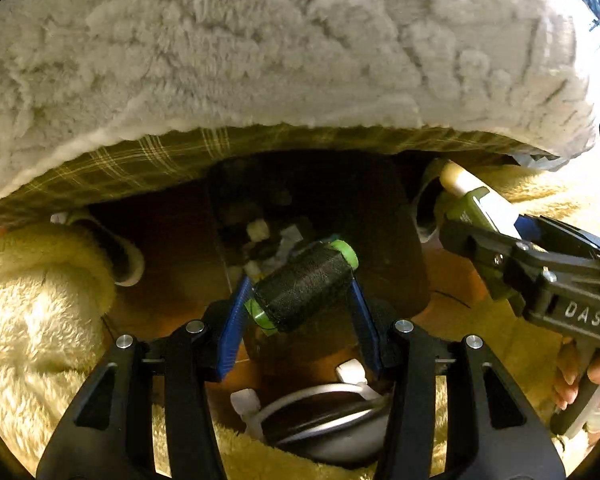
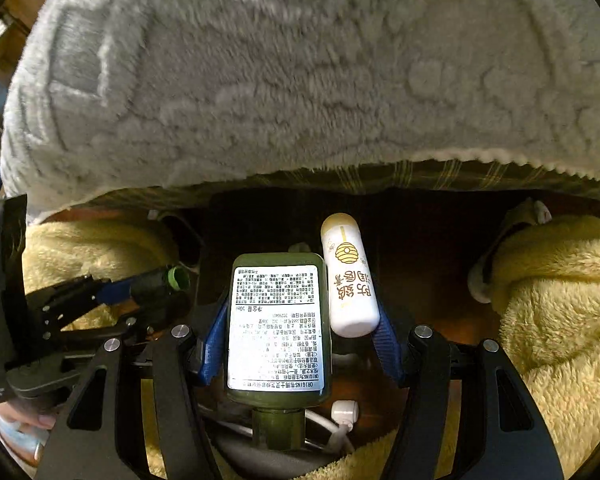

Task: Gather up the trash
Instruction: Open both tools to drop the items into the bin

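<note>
My left gripper is shut on a spool of black thread with green ends, held over a dark bin that has scraps in it. My right gripper is shut on a green tube with a white label and a white lip-balm stick with a beehive picture. The right gripper also shows in the left wrist view, to the right of the bin. The left gripper with the spool shows at the left of the right wrist view.
A grey-white fleece blanket over plaid fabric hangs above the bin. Yellow fluffy fabric lies on both sides. White cables and plugs lie on the brown floor below the grippers. A slipper sits at the left.
</note>
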The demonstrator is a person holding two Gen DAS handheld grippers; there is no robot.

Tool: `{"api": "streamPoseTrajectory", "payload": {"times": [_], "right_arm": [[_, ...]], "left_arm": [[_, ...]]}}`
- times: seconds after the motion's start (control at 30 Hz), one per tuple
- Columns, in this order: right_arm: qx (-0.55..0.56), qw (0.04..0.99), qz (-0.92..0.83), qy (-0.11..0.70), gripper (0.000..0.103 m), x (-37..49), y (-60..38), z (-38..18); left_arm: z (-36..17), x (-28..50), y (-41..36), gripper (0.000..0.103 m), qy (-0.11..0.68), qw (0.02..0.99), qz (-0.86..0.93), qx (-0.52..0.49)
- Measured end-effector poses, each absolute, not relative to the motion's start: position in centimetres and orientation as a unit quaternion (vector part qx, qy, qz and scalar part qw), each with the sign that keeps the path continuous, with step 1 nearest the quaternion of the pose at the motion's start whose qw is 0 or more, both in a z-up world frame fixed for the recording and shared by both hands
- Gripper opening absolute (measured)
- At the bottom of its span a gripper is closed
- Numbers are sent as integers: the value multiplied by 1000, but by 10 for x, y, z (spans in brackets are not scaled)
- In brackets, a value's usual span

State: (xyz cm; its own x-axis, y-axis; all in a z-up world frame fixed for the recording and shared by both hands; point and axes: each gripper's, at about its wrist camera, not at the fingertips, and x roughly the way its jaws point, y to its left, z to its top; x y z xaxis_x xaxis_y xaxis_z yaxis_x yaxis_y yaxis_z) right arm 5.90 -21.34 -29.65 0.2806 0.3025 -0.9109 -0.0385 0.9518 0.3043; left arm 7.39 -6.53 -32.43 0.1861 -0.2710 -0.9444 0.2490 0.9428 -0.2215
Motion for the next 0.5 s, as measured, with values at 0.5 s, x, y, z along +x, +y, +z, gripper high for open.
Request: {"api": "streamPoseTrajectory", "payload": {"times": [0.5], "right_arm": [[99,798,111,584,83,72,-203,-288]], "left_arm": [[-321,77,-65,76,619,765,-174,-27]]}}
